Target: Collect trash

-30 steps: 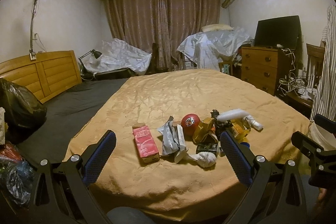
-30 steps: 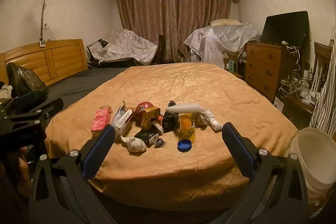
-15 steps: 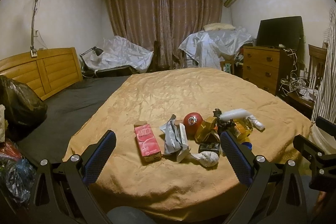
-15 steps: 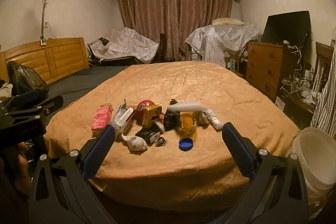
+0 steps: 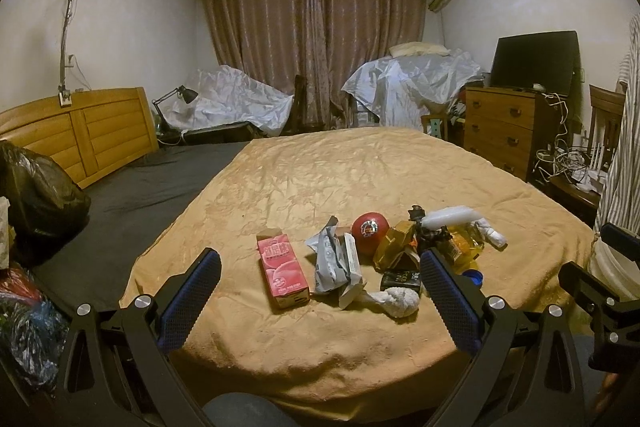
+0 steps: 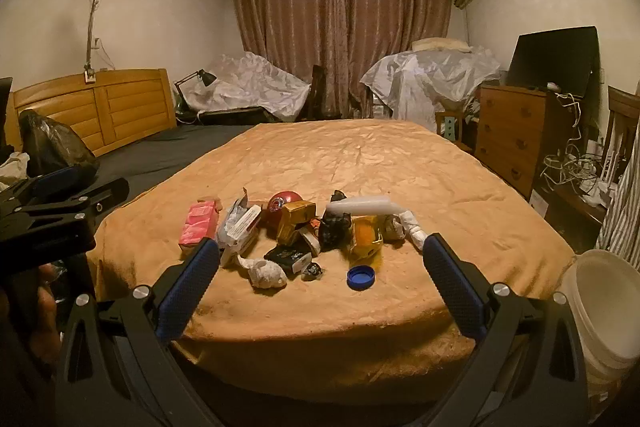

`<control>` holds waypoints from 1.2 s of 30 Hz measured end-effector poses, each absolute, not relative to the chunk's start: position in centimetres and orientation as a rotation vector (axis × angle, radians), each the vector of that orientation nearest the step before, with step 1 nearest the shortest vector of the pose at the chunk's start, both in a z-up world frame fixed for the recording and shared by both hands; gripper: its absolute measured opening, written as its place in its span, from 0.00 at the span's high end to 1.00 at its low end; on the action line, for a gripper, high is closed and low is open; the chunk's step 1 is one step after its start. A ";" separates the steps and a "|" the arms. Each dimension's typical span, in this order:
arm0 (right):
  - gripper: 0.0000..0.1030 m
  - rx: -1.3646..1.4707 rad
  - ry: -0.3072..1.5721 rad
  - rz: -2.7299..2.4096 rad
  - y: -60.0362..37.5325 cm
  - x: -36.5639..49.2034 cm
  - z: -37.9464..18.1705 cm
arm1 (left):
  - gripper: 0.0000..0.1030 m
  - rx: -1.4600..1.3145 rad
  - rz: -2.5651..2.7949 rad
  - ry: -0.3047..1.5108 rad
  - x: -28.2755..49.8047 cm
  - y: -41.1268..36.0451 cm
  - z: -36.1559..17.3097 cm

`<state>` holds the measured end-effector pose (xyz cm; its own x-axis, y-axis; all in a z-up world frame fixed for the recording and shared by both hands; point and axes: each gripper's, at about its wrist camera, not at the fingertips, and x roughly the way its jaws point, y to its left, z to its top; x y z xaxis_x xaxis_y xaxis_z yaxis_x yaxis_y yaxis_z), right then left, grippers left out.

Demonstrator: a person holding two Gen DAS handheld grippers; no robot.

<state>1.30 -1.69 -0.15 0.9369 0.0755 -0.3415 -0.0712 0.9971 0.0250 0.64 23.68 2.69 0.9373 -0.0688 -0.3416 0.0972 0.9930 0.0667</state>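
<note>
A heap of trash lies near the front edge of the tan bedspread [image 5: 340, 179]: a pink carton [image 5: 282, 269] [image 6: 199, 225], a grey wrapper [image 5: 330, 259], a red ball [image 5: 370, 231] [image 6: 282, 202], a gold box [image 6: 295, 221], a crumpled white tissue [image 5: 398, 299] [image 6: 266, 273], a blue cap [image 6: 361, 277], a white tube [image 6: 362, 205] and a yellow packet [image 6: 366, 237]. My left gripper [image 5: 318, 273] is open, short of the pink carton and holding nothing. My right gripper [image 6: 320, 263] is open too, just before the tissue and cap.
A white bucket [image 6: 604, 307] stands on the floor at the bed's right corner. A black bag [image 5: 36, 195] sits at the left, near the wooden headboard [image 5: 92, 131]. A dresser [image 5: 506, 131] with a screen lines the right wall.
Both grippers have crept slightly closer to the trash heap, which looks a little larger. Both stay open and nothing on the bed has moved.
</note>
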 end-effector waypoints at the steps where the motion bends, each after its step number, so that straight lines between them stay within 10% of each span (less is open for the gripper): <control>1: 0.05 0.014 0.352 0.078 -1.7 1.3 -0.1 | 0.03 0.082 -0.085 0.347 0.7 23.8 2.6; 21: 0.05 -0.016 0.483 0.148 -2.0 3.2 -2.4 | 0.03 0.032 -0.130 0.534 6.2 27.2 -0.9; 26: 0.45 -0.028 0.594 0.245 -1.8 6.3 -5.1 | 0.05 0.113 -0.149 0.656 10.6 28.6 -5.3; 36: 0.39 -0.077 0.755 0.450 2.9 16.0 -10.3 | 0.13 0.083 -0.108 0.776 19.5 30.3 -9.9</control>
